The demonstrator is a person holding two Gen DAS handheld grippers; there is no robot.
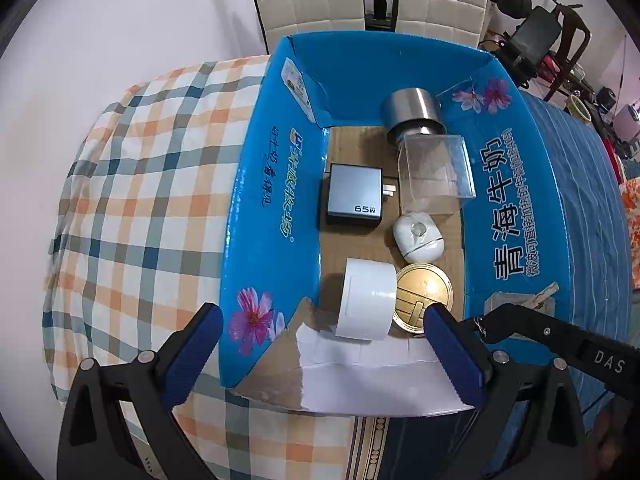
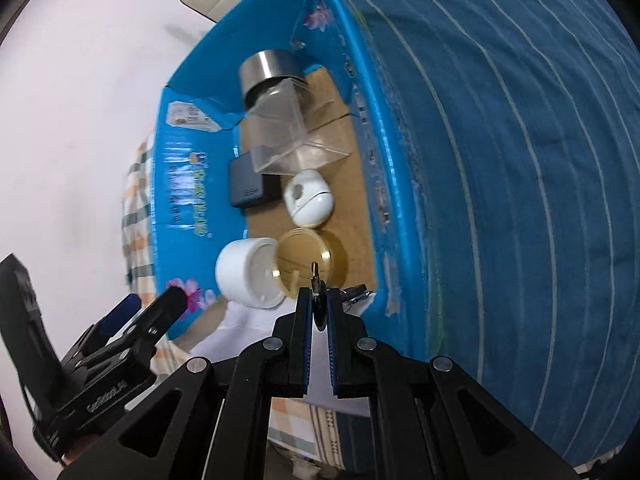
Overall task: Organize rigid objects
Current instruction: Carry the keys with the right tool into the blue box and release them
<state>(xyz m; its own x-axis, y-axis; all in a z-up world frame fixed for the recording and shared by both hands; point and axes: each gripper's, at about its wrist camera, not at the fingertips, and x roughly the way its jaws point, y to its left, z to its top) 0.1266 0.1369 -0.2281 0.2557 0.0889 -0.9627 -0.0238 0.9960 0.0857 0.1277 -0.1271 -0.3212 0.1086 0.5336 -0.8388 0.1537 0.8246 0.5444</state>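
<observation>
Over an open blue carton on a bed, we hold our right gripper pinching a small key, its ring dangling just right of the jaws, above the carton's near end. Our left gripper hangs spread wide over the near flap. Inside lie a gold lid, white tape roll, white pod, grey charger and clear steel-capped jar.
</observation>
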